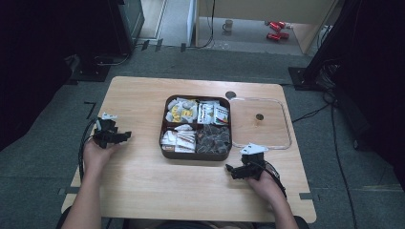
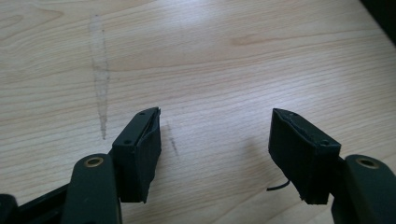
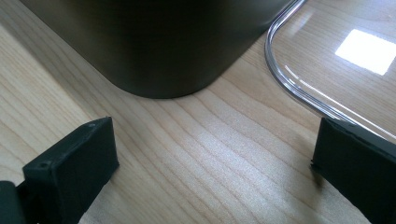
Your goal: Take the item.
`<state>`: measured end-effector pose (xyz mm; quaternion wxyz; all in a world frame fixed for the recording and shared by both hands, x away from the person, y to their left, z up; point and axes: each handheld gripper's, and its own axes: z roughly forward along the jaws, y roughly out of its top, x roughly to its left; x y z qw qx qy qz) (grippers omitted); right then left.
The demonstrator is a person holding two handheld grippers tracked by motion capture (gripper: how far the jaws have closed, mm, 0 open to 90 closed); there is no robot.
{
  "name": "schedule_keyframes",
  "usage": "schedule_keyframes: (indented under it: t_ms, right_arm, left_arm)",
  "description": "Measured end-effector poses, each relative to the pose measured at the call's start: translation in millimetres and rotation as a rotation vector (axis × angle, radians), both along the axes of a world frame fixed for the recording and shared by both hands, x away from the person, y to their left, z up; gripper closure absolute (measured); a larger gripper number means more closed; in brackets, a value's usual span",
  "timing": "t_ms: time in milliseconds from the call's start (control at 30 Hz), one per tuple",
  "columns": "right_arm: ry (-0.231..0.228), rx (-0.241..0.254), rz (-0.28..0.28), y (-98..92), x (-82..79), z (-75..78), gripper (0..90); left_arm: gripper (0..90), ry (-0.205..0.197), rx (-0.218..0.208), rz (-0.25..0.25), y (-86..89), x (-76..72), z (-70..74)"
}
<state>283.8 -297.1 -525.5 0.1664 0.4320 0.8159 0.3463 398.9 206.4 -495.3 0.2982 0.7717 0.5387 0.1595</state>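
Near edge, right: right gripper (image 1: 230,168) rested low on the table (image 1: 143,191), jaws spread wide, nothing between them.
Near edge, left: left gripper (image 1: 128,135) lay well apart from the tray, jaws likewise spread over bare wood, empty; its own view gave plain grain between the fingertips (image 2: 140,149).
Ahead of right jaws: rounded near corner of the brown tray (image 3: 159,56), close but not touching; clear lid (image 3: 327,60) lay flat just beside it, its curved rim running past the right-hand jaw.
Centre of table: tray (image 1: 165,143), four compartments, all filled with packets; dark ones in the near-right compartment, pale ones in the rest.
Right of tray: lid (image 1: 286,143) flat on the wood, small knob at its middle, near side edge alongside the tray.
Key relation: lid lay forward and slightly right of the right gripper, tray forward and left; right hand clearly the nearer.
Judgement: lid probably goes back on; near rim looked the likeliest grip.
Far: floor, cables, a mug (image 1: 228,25), red items.
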Motion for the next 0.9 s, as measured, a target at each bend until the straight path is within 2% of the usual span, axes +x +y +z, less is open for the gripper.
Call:
schedule_keyframes:
  t_ms: [167,300,367,767,900]
  right_arm:
    - [0.0,0.0,0.0,0.0,0.0,0.0,0.0]
    - [0.0,0.0,0.0,0.0,0.0,0.0,0.0]
    - [0.0,0.0,0.0,0.0,0.0,0.0,0.0]
    - [0.0,0.0,0.001,-0.1,0.0,0.0,0.0]
    - [0.0,0.0,0.0,0.0,0.0,0.0,0.0]
  left_arm:
    - [38.4,-0.002,-0.009,-0.004,-3.8,-0.5,6.8]
    - [40.9,-0.01,0.0,-0.023,-8.3,-1.8,11.8]
    - [41.8,-0.009,-0.01,-0.033,-11.0,-2.4,14.3]
    - [45.6,-0.024,0.0,-0.135,-27.9,-7.2,24.6]
    - [47.5,-0.025,-0.004,-0.15,-32.4,-6.5,28.0]
